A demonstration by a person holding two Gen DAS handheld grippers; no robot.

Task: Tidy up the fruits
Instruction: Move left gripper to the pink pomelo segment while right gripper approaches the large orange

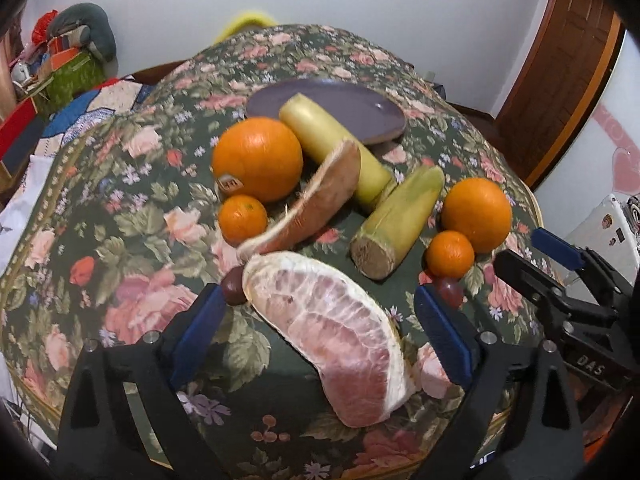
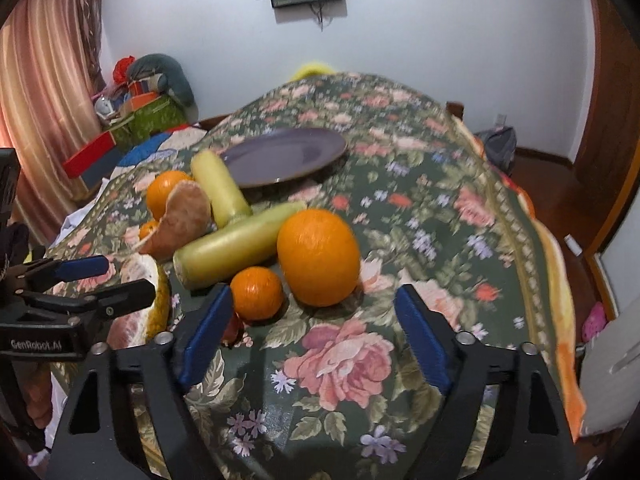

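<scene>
Two grippers hang over a flowery tablecloth (image 2: 420,208), both with jaws apart and nothing clamped in them.

Left gripper (image 1: 320,332) first: its blue pads sit either side of a big peeled pomelo wedge (image 1: 340,340), but they don't touch it. The wedge lies right between the fingers, pink flesh up, on the cloth. A dark grape (image 1: 234,289) is tucked against the wedge's far tip, just by the left pad. Another reddish grape (image 1: 450,290) sits by the right pad.

Using that pomelo wedge as the anchor: just beyond it lies a curved piece of pomelo peel (image 1: 316,200), its tip almost touching the wedge. Left of the peel are a small mandarin (image 1: 243,218) and a big orange with a sticker (image 1: 258,158), touching each other. Behind the peel is a pale green sugarcane piece (image 1: 336,152), its far end resting on the purple plate (image 1: 360,112). A second cane piece (image 1: 394,220) lies beyond and right of the wedge, cut end toward the camera. Further right are another big orange (image 1: 477,214) and a small mandarin (image 1: 450,254), touching.

Right gripper (image 2: 314,332): fingers spread, only tablecloth between them. That right-hand orange (image 2: 318,256) sits just past the fingertips, and the mandarin (image 2: 256,292) is next to the left pad. The plate (image 2: 284,156) has nothing on it apart from that cane end.
</scene>
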